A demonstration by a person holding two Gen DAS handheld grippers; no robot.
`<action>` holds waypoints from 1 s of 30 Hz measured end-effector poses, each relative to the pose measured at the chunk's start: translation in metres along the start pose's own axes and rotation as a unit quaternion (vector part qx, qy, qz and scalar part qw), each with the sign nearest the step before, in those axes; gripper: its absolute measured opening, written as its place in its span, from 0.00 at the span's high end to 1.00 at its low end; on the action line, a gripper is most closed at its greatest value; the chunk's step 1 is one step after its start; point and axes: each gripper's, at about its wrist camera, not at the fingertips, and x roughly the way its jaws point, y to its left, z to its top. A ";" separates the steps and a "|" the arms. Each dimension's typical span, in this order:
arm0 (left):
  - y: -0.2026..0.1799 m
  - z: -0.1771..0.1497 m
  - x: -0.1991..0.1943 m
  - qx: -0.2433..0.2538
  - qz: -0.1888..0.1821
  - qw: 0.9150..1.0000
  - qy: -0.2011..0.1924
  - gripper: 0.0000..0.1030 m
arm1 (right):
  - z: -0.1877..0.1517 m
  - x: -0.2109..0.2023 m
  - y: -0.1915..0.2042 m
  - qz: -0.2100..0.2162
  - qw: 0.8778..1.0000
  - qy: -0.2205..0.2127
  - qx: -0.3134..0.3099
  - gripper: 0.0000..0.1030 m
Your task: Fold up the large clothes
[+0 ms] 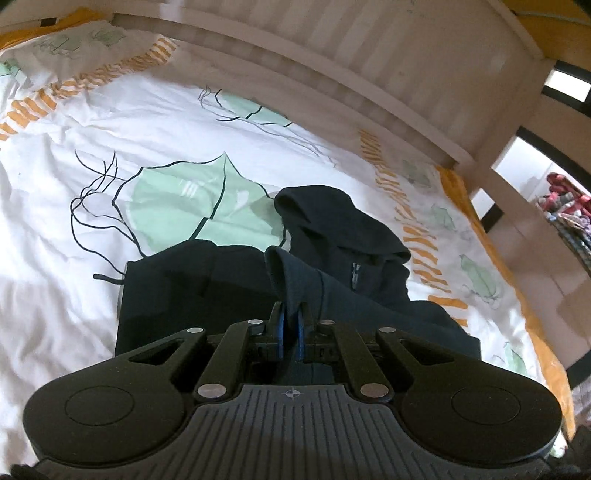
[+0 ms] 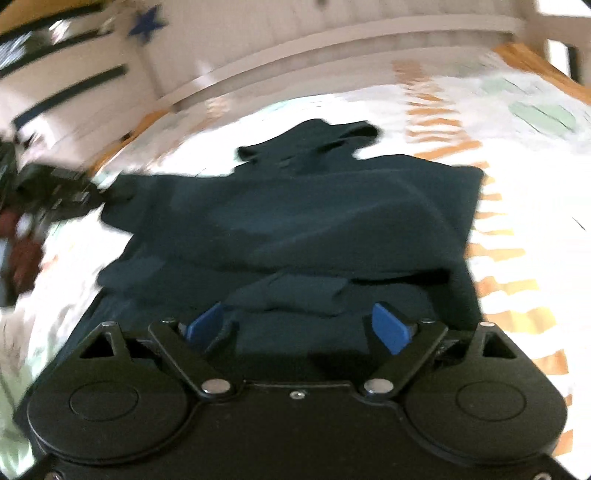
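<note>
**Left tongs pinch a sleeve cuff; right tongs hang open over the hoodie**

Your left tongs (image 1: 290,325) sit at 6 o'clock in the left wrist view, their blue pads nearly together and closed on a fold of dark fabric. That fold is the sleeve cuff (image 1: 291,273) of the navy hoodie (image 1: 207,288), and it rises from between the pads toward 12 o'clock. Beyond the cuff, toward 1 o'clock, the hood (image 1: 332,218) lies crumpled on the bed, with a short zipper (image 1: 355,275) showing just below it. A drawstring (image 1: 107,278) pokes out from the garment's edge at 9 o'clock.

You have the hoodie lying on a white duvet (image 1: 92,122) printed with large green leaves (image 1: 192,201) and orange stripes. A pillow (image 1: 55,51) in the same print sits at 10 o'clock, and the pale wooden bed rail (image 1: 332,92) curves across the top.

Your right tongs (image 2: 299,326) are spread wide, one blue pad at 7 o'clock and the other at 5 o'clock of the view's centre, holding nothing. They hover just above the hoodie (image 2: 295,221), which fills the middle of this blurred view. A loose flap of the fabric lies between the two pads, but you cannot tell from this picture whether either pad touches it. The hood (image 2: 325,140) points toward 12 o'clock, and the striped duvet (image 2: 517,258) shows at 3 o'clock. A dark blue star (image 2: 147,22) marks the pale surface at 11 o'clock.
</note>
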 end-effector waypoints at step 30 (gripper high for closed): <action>0.034 -0.041 0.038 -0.013 0.013 0.997 0.072 0.92 | -0.003 -0.007 -0.095 -0.028 0.974 -0.013 0.225 0.85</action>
